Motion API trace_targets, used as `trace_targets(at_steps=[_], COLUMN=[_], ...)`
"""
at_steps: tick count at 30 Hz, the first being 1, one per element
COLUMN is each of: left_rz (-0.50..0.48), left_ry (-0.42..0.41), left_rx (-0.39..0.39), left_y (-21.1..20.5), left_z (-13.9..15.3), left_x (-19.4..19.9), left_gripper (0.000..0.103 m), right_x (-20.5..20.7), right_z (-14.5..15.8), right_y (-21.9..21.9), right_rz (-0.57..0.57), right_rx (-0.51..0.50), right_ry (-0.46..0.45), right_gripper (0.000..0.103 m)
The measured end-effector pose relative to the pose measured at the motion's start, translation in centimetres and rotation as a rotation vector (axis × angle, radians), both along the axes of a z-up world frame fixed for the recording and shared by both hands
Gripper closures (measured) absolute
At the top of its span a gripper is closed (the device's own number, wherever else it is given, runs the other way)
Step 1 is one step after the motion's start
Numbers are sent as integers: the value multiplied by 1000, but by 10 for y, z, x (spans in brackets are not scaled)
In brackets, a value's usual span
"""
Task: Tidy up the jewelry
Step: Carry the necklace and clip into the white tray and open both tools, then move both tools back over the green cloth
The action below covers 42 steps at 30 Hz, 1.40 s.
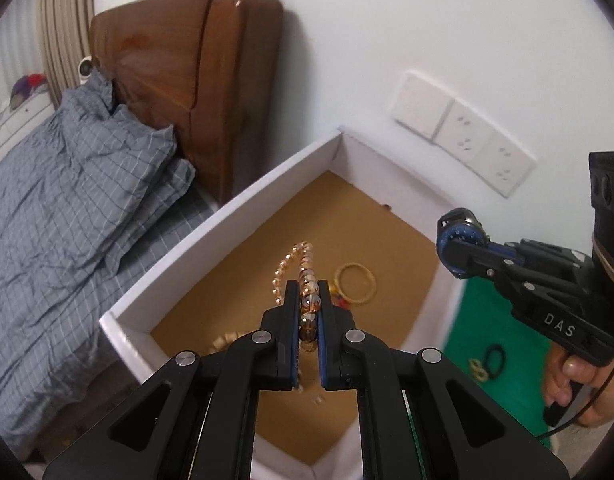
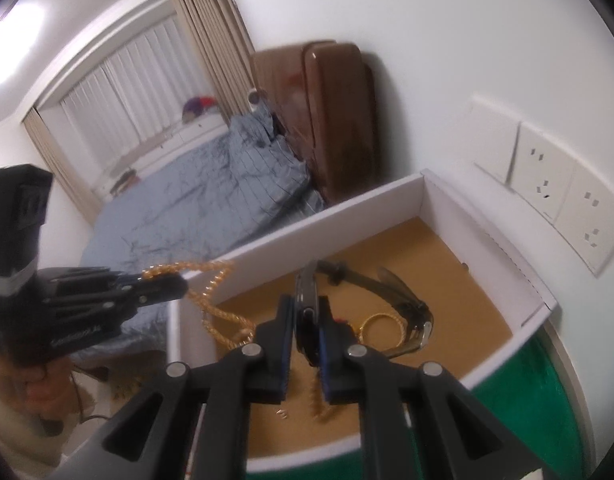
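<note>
My left gripper [image 1: 308, 294] is shut on an amber bead bracelet [image 1: 303, 268] and holds it above the white box [image 1: 227, 216] with a brown floor. It also shows in the right wrist view [image 2: 175, 282], with the beads [image 2: 211, 300] hanging over the box's left wall. My right gripper [image 2: 307, 308] is shut on a wristwatch [image 2: 387, 296] whose dark strap hangs over the box [image 2: 535, 312]. In the left wrist view the watch's blue face [image 1: 461, 236] sits at the right gripper's tip [image 1: 459, 248]. A gold bangle [image 1: 355, 283] lies on the box floor; it also shows in the right wrist view [image 2: 381, 328].
A green mat [image 1: 503, 344] to the right of the box holds a black ring [image 1: 495, 361] and a small pale piece [image 1: 478, 369]. A bed with grey checked bedding [image 1: 67, 208] and a wooden headboard [image 1: 195, 72] lie to the left. Wall sockets [image 1: 467, 132] are behind the box.
</note>
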<state>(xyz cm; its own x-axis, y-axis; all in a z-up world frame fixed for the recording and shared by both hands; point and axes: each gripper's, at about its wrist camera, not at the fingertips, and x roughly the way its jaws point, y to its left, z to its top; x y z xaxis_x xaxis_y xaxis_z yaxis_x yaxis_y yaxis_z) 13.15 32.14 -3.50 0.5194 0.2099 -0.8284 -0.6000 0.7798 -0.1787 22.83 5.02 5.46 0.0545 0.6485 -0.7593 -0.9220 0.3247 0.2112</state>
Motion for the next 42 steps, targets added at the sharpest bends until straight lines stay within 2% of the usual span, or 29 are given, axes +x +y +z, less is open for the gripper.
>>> trace_targets(at_steps=[4, 8, 12, 15, 16, 17, 18, 19, 20, 21, 22, 24, 26, 29, 34, 42], left_rz=[4, 15, 17, 14, 16, 17, 24, 37, 51, 57, 61, 62, 61, 39, -70, -258], left_ry=[29, 80, 127, 152, 159, 164, 169, 170, 165, 158, 150, 149, 135, 102, 24, -27], left_rx=[-42, -49, -57, -52, -44, -39, -35, -26, -16, -8, 2, 22, 48, 95, 133, 188], left_y=[17, 21, 19, 16, 14, 12, 12, 11, 11, 11, 9, 3, -7, -29, -87, -178], left_z=[-42, -84, -112, -122, -124, -123, -122, -121, -118, -115, -110, -99, -86, -65, -28, 6], left_x=[18, 30, 34, 35, 34, 33, 32, 30, 26, 24, 21, 16, 11, 5, -1, 4], left_gripper=[98, 98, 97, 95, 93, 83, 63, 53, 37, 31, 30, 24, 20, 16, 13, 10], right_x=[22, 34, 43, 47, 48, 50, 51, 53, 55, 57, 58, 60, 57, 47, 23, -20], right_z=[-36, -81, -128, -147, -152, -154, -153, -152, -148, -140, -128, -110, -84, -52, -14, 14], right_y=[31, 51, 54, 45, 41, 39, 35, 32, 28, 23, 19, 10, -6, -33, -86, -187], right_rz=[16, 11, -19, -39, -49, -59, -71, -83, -104, -127, -145, -170, -201, -233, -313, -453], right_rx=[-78, -213, -369, -419, -433, -434, -424, -415, -400, -374, -339, -287, -234, -170, -105, -68], right_ry=[39, 41, 35, 58, 71, 85, 102, 111, 112, 109, 107, 99, 67, 7, -80, -166], right_gripper=[92, 92, 91, 91, 91, 88, 85, 74, 63, 58, 53, 50, 37, 37, 37, 37])
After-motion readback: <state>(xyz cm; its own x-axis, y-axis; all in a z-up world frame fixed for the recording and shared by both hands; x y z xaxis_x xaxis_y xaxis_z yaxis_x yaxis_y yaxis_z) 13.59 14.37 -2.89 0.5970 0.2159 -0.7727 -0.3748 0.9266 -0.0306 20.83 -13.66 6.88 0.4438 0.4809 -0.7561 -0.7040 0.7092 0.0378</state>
